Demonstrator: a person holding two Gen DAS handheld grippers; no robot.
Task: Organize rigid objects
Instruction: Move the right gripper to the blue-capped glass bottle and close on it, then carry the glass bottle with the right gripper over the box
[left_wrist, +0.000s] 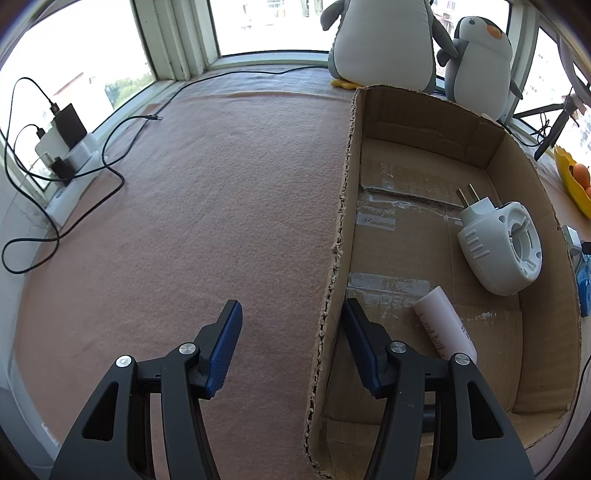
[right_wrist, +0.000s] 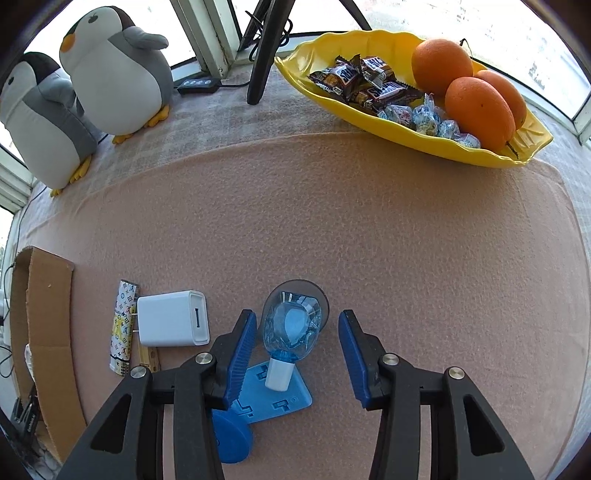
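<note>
Right gripper (right_wrist: 297, 349) hung wide open over the small blue bottle (right_wrist: 291, 328) lying on the worktop (right_wrist: 406, 240) — rounded, liable to roll from the pads — while left gripper (left_wrist: 293, 345), also wide and empty, straddled the cardboard box (left_wrist: 341, 221) wall.

Two plush penguins (right_wrist: 118, 70) (right_wrist: 40, 118) and three oranges (right_wrist: 441, 64) (right_wrist: 478, 109) (right_wrist: 508, 94) are counted at the upper frame; one cardboard box (left_wrist: 546, 295), one white charger (right_wrist: 171, 323) are seen.
</note>
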